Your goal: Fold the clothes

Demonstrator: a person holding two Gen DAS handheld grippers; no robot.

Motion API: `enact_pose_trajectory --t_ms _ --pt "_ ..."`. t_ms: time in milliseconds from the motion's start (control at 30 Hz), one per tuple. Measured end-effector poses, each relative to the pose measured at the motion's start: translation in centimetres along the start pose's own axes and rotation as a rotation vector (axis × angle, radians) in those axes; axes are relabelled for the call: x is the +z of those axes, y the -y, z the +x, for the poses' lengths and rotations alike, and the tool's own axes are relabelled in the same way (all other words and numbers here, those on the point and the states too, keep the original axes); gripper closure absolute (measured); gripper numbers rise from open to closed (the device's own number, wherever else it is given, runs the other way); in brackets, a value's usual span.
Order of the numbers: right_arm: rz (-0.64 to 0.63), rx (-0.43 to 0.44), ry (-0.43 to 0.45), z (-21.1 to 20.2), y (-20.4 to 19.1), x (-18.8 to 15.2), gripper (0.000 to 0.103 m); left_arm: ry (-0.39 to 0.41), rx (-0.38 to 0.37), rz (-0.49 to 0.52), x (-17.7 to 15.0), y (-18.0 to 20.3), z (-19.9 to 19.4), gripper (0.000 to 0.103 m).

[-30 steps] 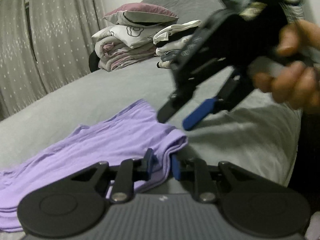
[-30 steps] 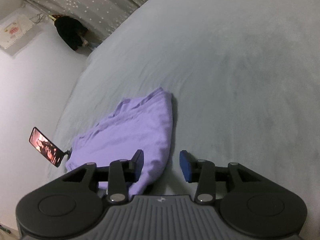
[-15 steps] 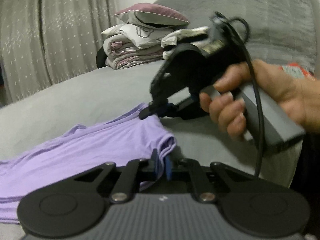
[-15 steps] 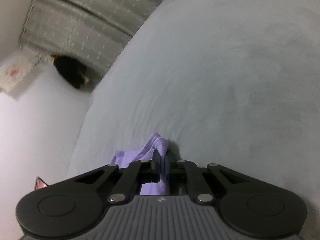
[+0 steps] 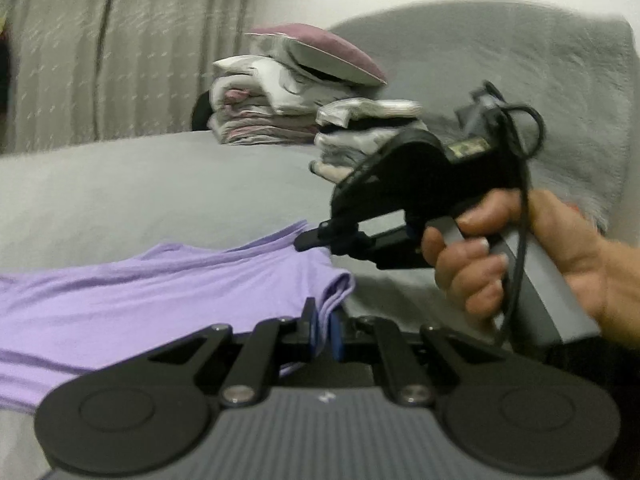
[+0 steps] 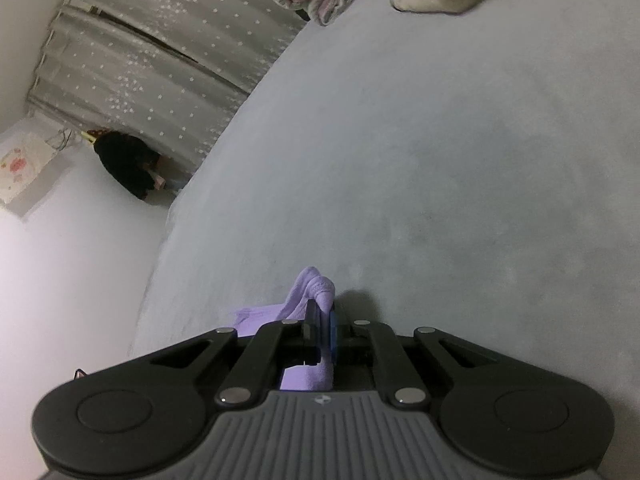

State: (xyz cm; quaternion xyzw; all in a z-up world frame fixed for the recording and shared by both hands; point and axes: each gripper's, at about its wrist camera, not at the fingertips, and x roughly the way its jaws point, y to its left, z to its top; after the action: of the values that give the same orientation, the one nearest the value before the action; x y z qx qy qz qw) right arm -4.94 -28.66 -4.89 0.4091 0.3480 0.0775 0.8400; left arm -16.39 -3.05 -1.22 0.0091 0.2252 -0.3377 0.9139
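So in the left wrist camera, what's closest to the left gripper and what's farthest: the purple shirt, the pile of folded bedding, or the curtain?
1. purple shirt: clamped in the left gripper, spreading left.
2. pile of folded bedding: far across the grey bed, middle.
3. curtain: behind the bed, upper left.

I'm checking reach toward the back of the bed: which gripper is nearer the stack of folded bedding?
Right. The right gripper pinches the purple shirt's far corner, toward the folded bedding; the left gripper pinches the near corner.
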Motion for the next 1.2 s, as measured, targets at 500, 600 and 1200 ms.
enact_pose_trajectory --t_ms 500,600,1200 --pt "-0.158 0.066 -0.021 2.4 -11.4 -0.1 0.097 0.199 0.058 -0.393 0.6 -8.1 -7.7 0.096" --pt "-0.192 0.073 -0.044 4.0 -13.4 -1.2 0.097 0.216 0.084 -0.492 0.0 -10.7 -9.2 0.096" --pt "-0.333 0.063 -0.225 18.0 -24.0 -9.8 0.097 0.231 0.353 -0.955 -4.9 -24.1 -15.4 0.096"
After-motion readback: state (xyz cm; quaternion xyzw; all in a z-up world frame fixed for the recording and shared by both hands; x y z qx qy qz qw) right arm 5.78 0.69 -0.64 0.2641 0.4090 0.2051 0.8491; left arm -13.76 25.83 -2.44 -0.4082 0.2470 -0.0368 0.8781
